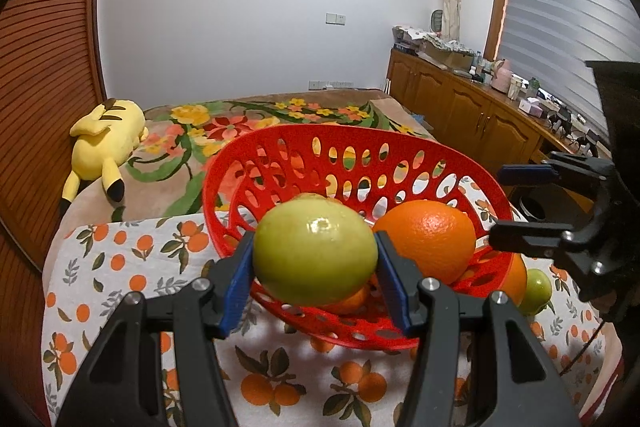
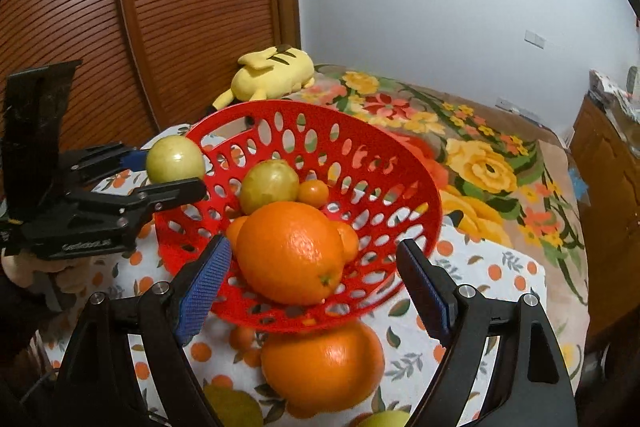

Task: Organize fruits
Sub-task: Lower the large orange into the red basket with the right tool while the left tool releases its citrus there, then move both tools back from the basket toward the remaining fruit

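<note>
Left gripper (image 1: pixel 316 263) clamped on green fruit (image 1: pixel 315 250), held at near rim of red basket (image 1: pixel 304 139), not yet over bowl. Right gripper (image 2: pixel 312 275) spread wide, empty, above large orange (image 2: pixel 290 253) in basket. Judgement: carry fruit past rim, lower beside green fruit inside (image 2: pixel 269 185), then release. Room tight: basket tilted, second orange (image 2: pixel 322 367) on tablecloth (image 2: pixel 500 291) beneath near edge.

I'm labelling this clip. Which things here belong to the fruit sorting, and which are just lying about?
Job: red basket, orange inside it, green fruit in the left tool, orange on the cloth.
Lying about: yellow plush toy, floral blanket.
</note>
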